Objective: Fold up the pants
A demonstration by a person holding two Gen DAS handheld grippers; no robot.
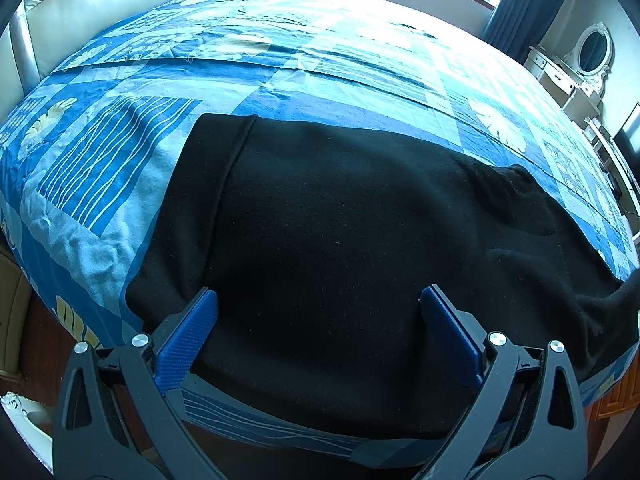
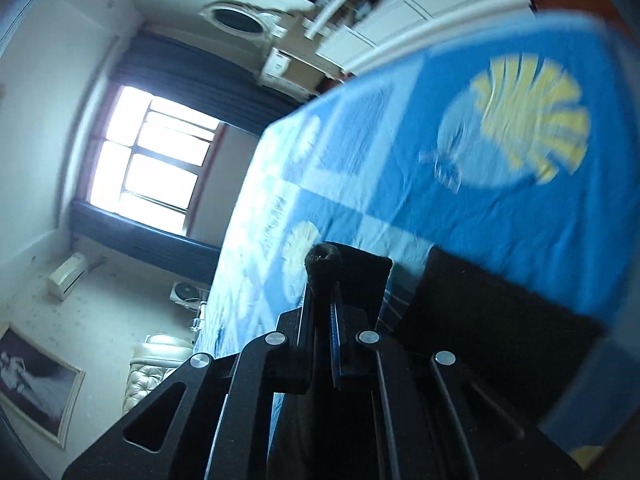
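The black pants [image 1: 340, 240] lie spread across the near part of a bed with a blue patterned cover [image 1: 280, 76], one end near the left with a seam. My left gripper [image 1: 320, 304] is open, its blue pads [image 1: 188, 336] wide apart just above the near part of the pants, holding nothing. My right gripper [image 2: 334, 280] is shut on a bunched edge of the black pants [image 2: 344, 268], lifted off the bed; the view is tilted and blurred. More black cloth [image 2: 500, 320] lies on the cover to the right of it.
A padded headboard [image 1: 100, 4] stands at the far left of the bed. A white dresser with an oval mirror [image 1: 592, 52] stands at the right wall. A window with dark curtains [image 2: 148, 152] is beyond the bed. The bed's near edge [image 1: 260, 424] is just below the pants.
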